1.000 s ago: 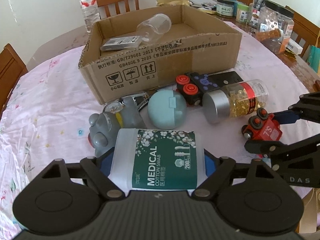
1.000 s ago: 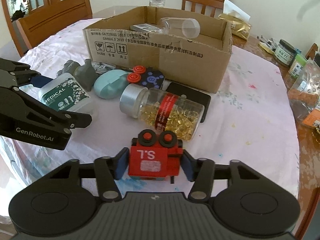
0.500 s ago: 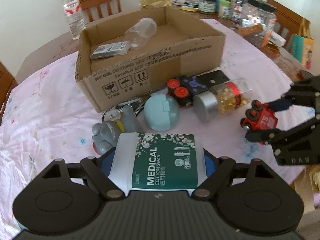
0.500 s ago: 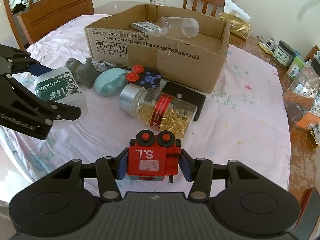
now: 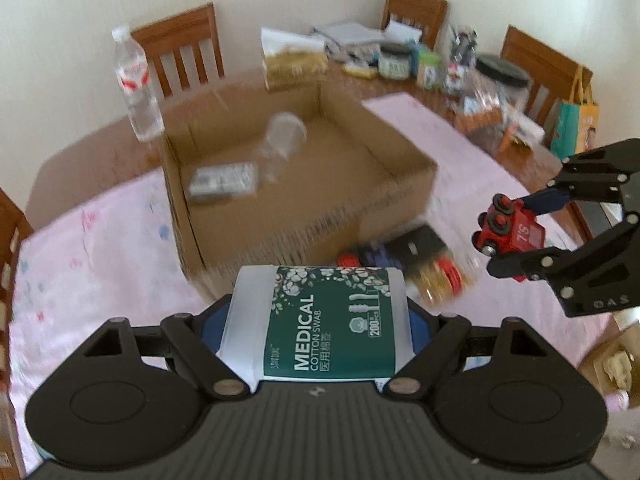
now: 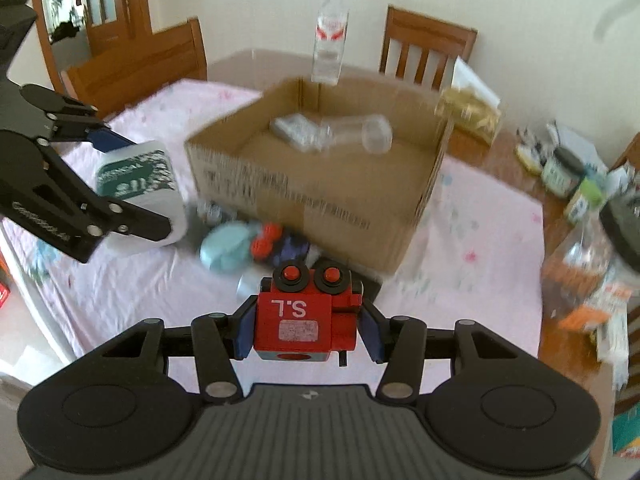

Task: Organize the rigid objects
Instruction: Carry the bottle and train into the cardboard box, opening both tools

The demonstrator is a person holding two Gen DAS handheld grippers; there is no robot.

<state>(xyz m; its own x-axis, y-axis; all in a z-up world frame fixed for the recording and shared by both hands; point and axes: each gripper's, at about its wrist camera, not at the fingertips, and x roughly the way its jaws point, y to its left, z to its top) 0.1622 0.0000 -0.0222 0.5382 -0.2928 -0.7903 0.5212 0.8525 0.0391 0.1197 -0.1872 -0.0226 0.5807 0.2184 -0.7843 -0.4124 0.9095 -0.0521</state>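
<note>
My left gripper point(image 5: 316, 320) is shut on a white cotton swab box point(image 5: 320, 320) with a green "MEDICAL" label and holds it in the air in front of the open cardboard box point(image 5: 400, 196). My right gripper point(image 6: 306, 320) is shut on a red toy train point(image 6: 304, 318) and also holds it above the table, in front of the cardboard box point(image 6: 320, 208). Each gripper shows in the other's view: the right one with the train point(image 5: 510, 232), the left one with the swab box point(image 6: 140, 188). A clear jar point(image 6: 360, 136) and a flat pack point(image 6: 292, 128) lie inside the box.
On the pink tablecloth in front of the box lie a teal round case point(image 6: 224, 244), a dark toy with red knobs point(image 6: 276, 244) and a capsule bottle point(image 5: 440, 280). A water bottle point(image 5: 136, 84) stands behind the box. Jars and packets point(image 5: 440, 68) crowd the far right; chairs surround the table.
Both grippers have risen from the table and moved toward the cardboard box, each carrying its object. The view now looks down into the box.
</note>
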